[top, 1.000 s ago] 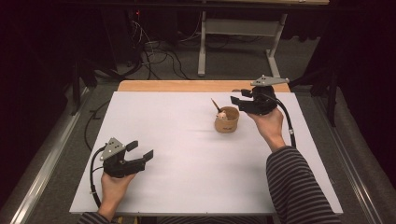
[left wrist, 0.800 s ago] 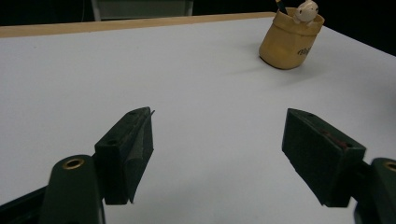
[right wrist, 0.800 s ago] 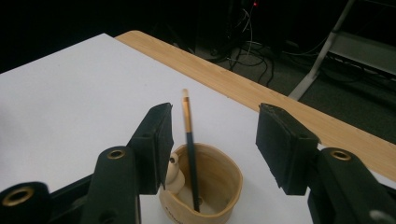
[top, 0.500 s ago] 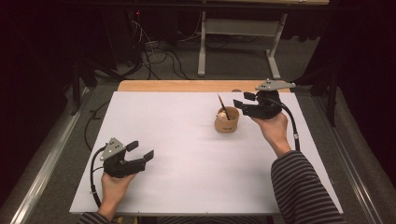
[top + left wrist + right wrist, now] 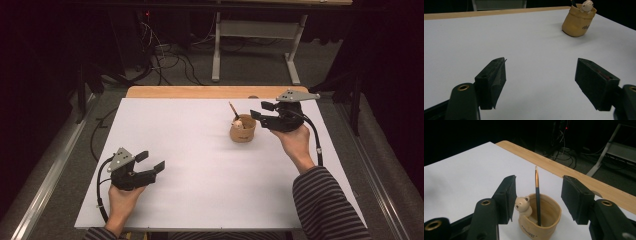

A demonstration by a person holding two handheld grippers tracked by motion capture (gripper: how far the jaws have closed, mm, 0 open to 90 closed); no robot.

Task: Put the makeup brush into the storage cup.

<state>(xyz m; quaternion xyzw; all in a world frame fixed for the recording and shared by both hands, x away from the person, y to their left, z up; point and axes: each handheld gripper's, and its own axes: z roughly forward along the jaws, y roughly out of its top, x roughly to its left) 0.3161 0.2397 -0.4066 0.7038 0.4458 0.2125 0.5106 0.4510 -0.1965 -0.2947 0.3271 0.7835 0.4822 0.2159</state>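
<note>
Your right gripper [image 5: 261,113] hangs above the far right part of the white table sheet [image 5: 200,165], its two black jaws standing apart with nothing pressed between the pads. Seen from above, its jaw tips sit just to the right of the small tan cup with a bear figure on its rim [image 5: 243,129]; they do not touch it. In your right gripper view the jaws frame the cup [image 5: 541,220] from above and behind: the dark pencil with a gold band near its tip [image 5: 537,195] stands nearly upright inside the cup, rising into the gap between the two pads and clear of both. The cream bear figure [image 5: 523,206] perches on the cup's rim, just beside the left-hand pad in that view; whether it touches the pad cannot be told.

The cup stands upright on the sheet, right of centre and toward the far edge, near the bare strip of light wooden tabletop [image 5: 200,92].

Your left gripper [image 5: 151,161] is held low over the near left part of the sheet, well apart from the cup. Its jaws are spread wide and hold nothing; in your left gripper view they point across the bare sheet toward the cup [image 5: 578,21] at the far right.
</note>
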